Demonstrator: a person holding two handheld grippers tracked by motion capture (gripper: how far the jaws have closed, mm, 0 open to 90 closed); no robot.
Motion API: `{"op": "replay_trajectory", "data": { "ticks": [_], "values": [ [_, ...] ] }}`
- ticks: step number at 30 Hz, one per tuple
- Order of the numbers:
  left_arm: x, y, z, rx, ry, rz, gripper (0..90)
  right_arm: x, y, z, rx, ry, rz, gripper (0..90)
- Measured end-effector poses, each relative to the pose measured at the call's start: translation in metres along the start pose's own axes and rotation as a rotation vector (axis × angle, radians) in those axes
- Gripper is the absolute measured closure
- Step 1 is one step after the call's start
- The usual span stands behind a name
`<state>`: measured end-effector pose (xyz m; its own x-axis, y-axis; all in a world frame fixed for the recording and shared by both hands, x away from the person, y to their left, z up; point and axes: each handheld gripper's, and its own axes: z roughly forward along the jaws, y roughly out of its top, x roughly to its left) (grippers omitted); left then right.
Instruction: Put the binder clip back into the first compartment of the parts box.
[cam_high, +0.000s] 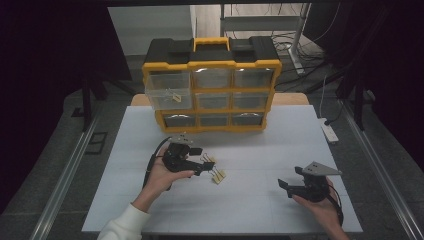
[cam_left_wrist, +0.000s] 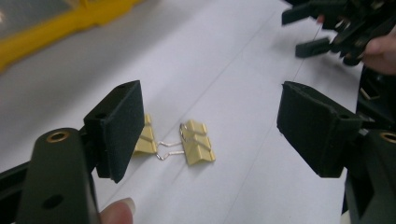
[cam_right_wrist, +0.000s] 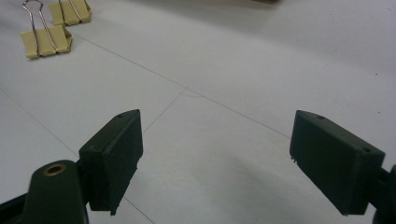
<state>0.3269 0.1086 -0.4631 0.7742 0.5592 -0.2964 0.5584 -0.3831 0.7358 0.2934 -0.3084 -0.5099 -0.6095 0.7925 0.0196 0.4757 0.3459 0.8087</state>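
- Two yellow binder clips (cam_left_wrist: 187, 143) lie handle to handle on the white table (cam_high: 250, 150), left of centre.
- Left gripper (cam_high: 204, 165): jaws spread, just beside the clips.
- Right gripper (cam_high: 285, 186): jaws spread, empty, near-right.
- Yellow-black drawer organiser (cam_high: 212, 85): far edge.

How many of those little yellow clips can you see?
3. Two small yellow binder clips with wire handles lie on the white table, one between the left gripper's open jaws, one beside it. A third seems to sit in the organizer's pulled-out drawer; closed drawers may hide more.
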Motion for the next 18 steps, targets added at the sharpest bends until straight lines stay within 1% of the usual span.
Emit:
{"op": "replay_trajectory", "data": {
  "ticks": [1, 3, 5, 6, 9, 15, 18],
  "values": [
    [0.0, 0.0, 0.0, 0.0, 0.0, 0.0, 23.2, 0.0, 0.0, 0.0, 0.0, 0.0, 0.0, 17.4],
    [0.002, -0.002, 0.009, 0.028, -0.006, -0.002, 22.8, 0.0, 0.0, 0.0, -0.001, 0.002, 0.0, 17.4],
    [0.003, -0.004, 0.015, 0.047, -0.012, -0.009, 22.4, 0.0, 0.0, 0.0, 0.001, 0.0, -0.002, 17.4],
    [0.003, -0.005, 0.02, 0.062, -0.014, -0.021, 22.3, 0.0, 0.0, 0.0, 0.0, 0.003, -0.001, 17.5],
    [0.005, -0.007, 0.027, 0.084, -0.015, -0.031, 21.8, 0.0, 0.0, 0.001, 0.003, 0.002, 0.0, 17.4],
    [0.007, -0.009, 0.038, 0.113, -0.021, -0.047, 22.2, 0.0, 0.0, 0.001, 0.004, 0.001, -0.001, 17.4],
    [0.008, -0.009, 0.043, 0.124, -0.008, -0.063, 23.3, 0.0, -0.001, 0.001, 0.004, 0.003, -0.001, 17.4]
  ]
}}
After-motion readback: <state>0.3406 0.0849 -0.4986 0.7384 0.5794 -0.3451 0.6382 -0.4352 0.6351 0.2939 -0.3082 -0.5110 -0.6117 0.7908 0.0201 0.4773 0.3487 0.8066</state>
